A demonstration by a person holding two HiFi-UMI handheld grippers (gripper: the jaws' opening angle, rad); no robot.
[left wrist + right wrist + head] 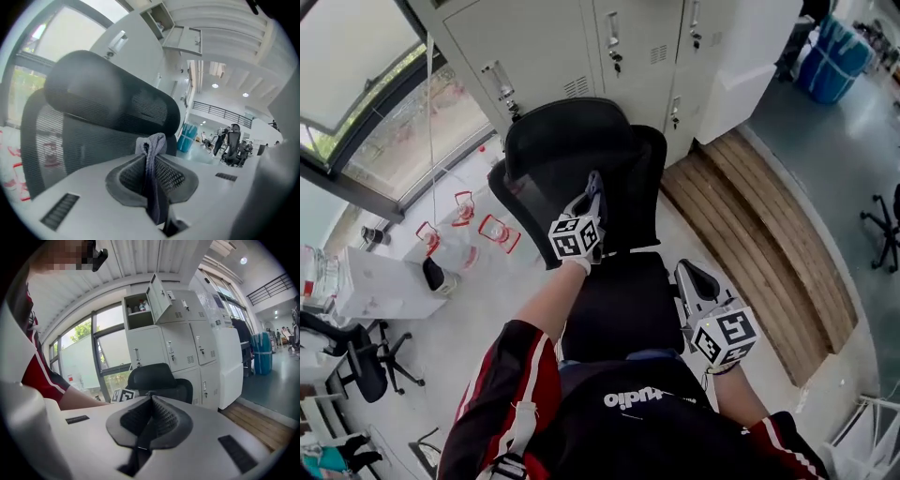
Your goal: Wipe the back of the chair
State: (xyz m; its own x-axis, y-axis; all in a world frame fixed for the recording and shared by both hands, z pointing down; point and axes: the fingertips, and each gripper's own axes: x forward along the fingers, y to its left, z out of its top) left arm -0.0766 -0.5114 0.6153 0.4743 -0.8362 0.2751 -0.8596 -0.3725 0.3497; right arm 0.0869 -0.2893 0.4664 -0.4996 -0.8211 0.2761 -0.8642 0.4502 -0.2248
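1. Left gripper (593, 187) is clamped on a grey cloth (153, 145), at the chair (567, 150) back.
2. Right gripper (696, 278) is closed and empty, beside the seat.
3. An open locker (139, 320) holds small items.

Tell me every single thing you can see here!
chair: one, black mesh, middle
cloth: one, grey, in the left gripper, by the chair's back
lockers: a row, pale grey, behind the chair
wooden boards: several, brown, on the floor at right
bin: one, blue, far right corner
red-framed things: three, red and white, on the floor at left
left gripper: one, white, shut on the cloth
right gripper: one, white, shut, empty
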